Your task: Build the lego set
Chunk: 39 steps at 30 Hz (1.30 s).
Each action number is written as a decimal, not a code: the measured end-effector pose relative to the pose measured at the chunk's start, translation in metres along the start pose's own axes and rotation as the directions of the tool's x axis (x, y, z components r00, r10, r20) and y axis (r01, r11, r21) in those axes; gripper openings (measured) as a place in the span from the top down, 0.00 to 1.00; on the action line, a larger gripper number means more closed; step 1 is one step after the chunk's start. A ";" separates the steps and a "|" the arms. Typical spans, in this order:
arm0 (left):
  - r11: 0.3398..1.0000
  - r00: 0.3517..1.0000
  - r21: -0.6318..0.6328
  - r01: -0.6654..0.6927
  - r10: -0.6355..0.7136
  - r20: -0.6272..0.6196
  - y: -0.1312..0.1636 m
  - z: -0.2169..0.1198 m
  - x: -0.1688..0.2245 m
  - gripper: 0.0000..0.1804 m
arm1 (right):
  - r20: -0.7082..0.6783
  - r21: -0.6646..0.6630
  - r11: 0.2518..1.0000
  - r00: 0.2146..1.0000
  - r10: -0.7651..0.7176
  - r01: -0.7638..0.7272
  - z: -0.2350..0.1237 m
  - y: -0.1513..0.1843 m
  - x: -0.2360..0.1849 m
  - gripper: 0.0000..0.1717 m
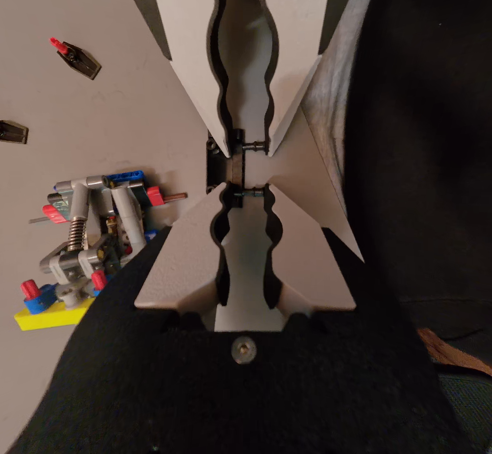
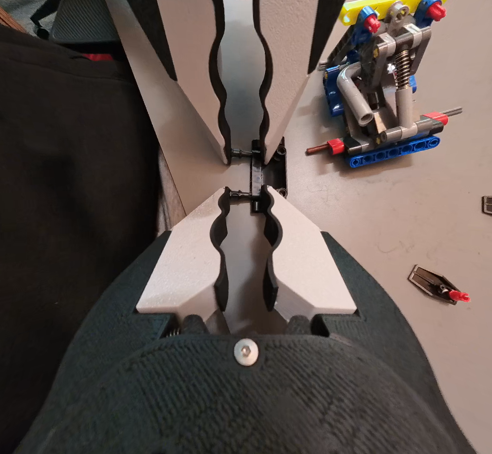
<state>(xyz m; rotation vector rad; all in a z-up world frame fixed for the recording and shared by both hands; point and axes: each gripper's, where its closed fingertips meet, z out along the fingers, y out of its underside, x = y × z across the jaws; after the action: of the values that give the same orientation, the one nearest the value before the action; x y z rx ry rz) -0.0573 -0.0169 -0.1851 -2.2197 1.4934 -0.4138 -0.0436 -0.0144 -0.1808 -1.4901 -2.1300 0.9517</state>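
While the left wrist view looks along your left gripper (image 1: 246,192), its white fingers with wavy black pads stand narrow, clamped across a black beam piece (image 1: 237,172) and the pin (image 1: 251,193) jutting from it; your right gripper (image 1: 247,145) grips the far end the same way, just above the pale, smooth table (image 1: 119,121). To the left sits a brick-built assembly (image 1: 85,241) of grey tubes, a metal coil spring, blue beams, red caps and a yellow plate. In the right wrist view, your right gripper (image 2: 246,193) pinches the glossy beam and its black pin (image 2: 238,193), pads seemingly pressed. A faceted dark panel (image 2: 431,284) with a red peg lies well apart.
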 end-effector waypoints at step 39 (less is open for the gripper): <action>0.974 0.920 0.217 -0.062 -0.029 0.392 0.004 -0.013 -0.006 0.85 | -0.098 0.053 0.998 0.995 0.034 -0.029 0.000 -0.008 0.026 1.00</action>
<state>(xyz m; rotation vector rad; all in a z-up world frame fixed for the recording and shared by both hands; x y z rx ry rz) -0.0689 -0.0146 -0.1755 -1.9647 1.1862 -0.1106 -0.0582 0.0082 -0.1773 -1.5173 -2.0040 0.9167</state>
